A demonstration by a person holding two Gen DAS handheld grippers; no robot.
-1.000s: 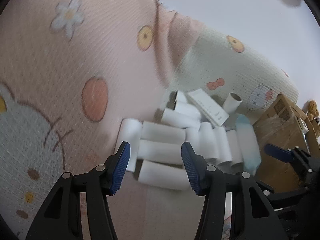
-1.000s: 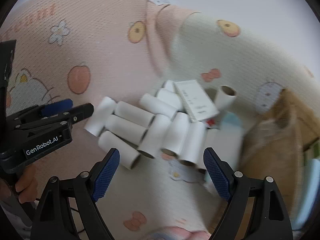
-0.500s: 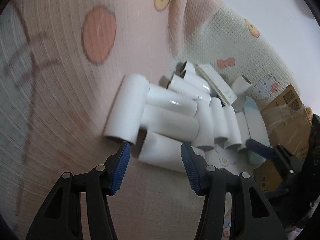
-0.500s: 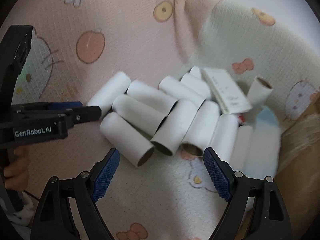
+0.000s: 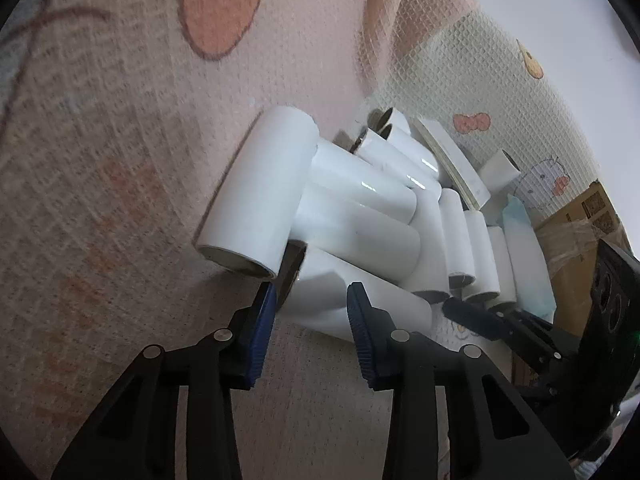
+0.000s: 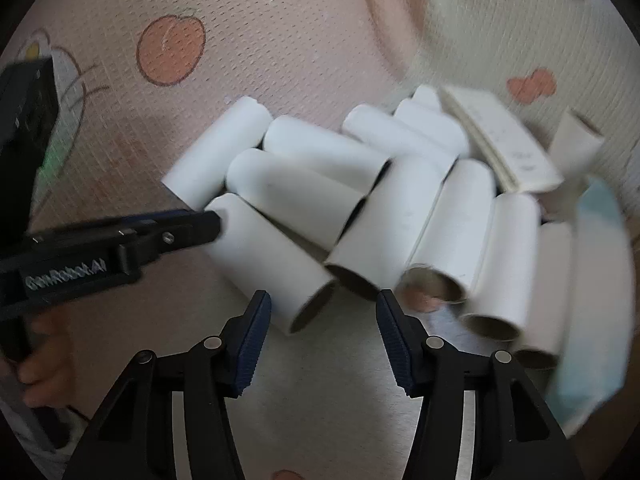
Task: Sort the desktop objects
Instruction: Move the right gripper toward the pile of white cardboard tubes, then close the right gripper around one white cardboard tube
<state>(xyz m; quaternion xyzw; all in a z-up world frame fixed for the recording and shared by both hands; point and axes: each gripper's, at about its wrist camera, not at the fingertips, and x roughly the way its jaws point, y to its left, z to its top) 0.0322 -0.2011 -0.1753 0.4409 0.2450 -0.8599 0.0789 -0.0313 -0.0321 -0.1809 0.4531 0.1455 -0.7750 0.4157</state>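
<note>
White rolls (image 6: 360,200) lie heaped on the mat (image 6: 280,40). Left tongs (image 5: 310,320) are closing around the nearest roll (image 5: 352,300) (pads not yet pressing); right tongs (image 6: 324,332) gape empty. A skewed pinch could topple neighbours.
</note>
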